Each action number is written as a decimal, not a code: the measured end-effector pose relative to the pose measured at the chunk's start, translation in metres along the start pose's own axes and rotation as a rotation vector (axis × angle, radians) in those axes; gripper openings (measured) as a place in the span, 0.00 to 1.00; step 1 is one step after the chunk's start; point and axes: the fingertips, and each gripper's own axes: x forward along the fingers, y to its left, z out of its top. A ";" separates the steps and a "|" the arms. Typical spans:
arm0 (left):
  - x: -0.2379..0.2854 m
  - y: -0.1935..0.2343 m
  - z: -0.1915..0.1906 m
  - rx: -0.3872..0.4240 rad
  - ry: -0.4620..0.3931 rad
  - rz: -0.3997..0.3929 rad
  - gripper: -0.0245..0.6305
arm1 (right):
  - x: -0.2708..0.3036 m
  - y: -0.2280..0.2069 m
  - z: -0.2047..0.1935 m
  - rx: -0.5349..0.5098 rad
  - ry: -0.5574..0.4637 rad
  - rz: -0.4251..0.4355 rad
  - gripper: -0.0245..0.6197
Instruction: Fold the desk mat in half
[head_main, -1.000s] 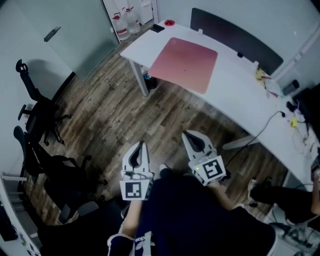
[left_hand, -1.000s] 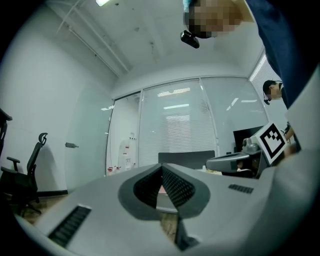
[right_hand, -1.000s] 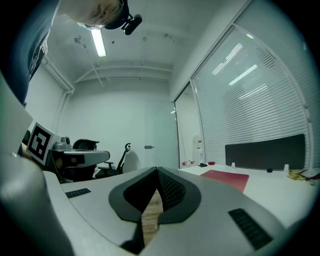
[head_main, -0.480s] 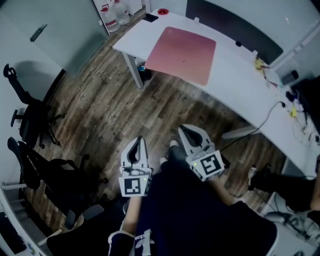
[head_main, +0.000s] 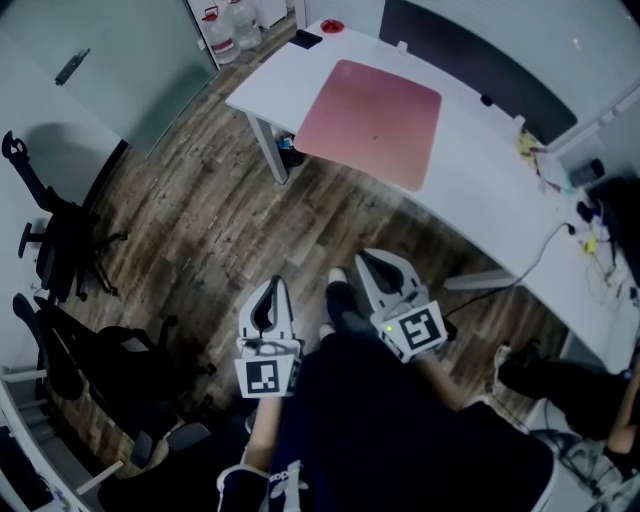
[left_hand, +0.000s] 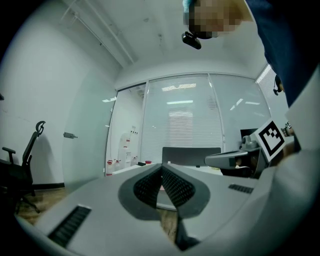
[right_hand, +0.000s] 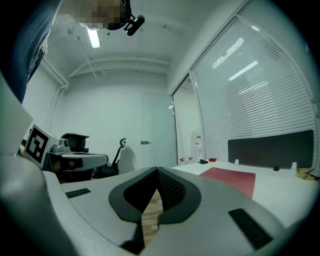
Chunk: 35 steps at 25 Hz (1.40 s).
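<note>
The pink desk mat (head_main: 372, 120) is seen lying flat and unfolded on the white desk (head_main: 480, 195), toward 12 o'clock in the head view, with its near edge at or very close to the desk's front edge. At 11 o'clock from the mat, by the desk's far corner, a small red object (head_main: 331, 25) and a flat black item (head_main: 305, 40) are set apart from it. A dark partition panel (head_main: 470, 62) is stood along the desk's back edge at 1 o'clock, and some yellow clutter (head_main: 527, 148) is seen at 3 o'clock from the mat. Wood flooring (head_main: 210, 220) is spread between the desk and the person.

Both grippers are held well apart from the mat, low over the floor near 6 o'clock. The left gripper (head_main: 273, 285) and the right gripper (head_main: 363, 258) are kept near each other, both pointed toward the desk. Each gripper's jaws are pressed together with nothing between them.

Black office chairs (head_main: 60, 225) are parked at 9 o'clock, and water bottles (head_main: 228, 22) are stood at 11 o'clock.
</note>
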 end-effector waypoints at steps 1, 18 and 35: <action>0.009 0.003 0.000 0.000 0.003 0.000 0.04 | 0.008 -0.006 0.000 -0.001 0.002 0.005 0.04; 0.193 0.036 0.044 0.041 -0.090 -0.083 0.04 | 0.126 -0.125 0.012 -0.028 0.033 -0.036 0.04; 0.277 0.049 0.027 0.015 -0.025 -0.154 0.04 | 0.152 -0.168 -0.004 0.041 0.098 -0.109 0.04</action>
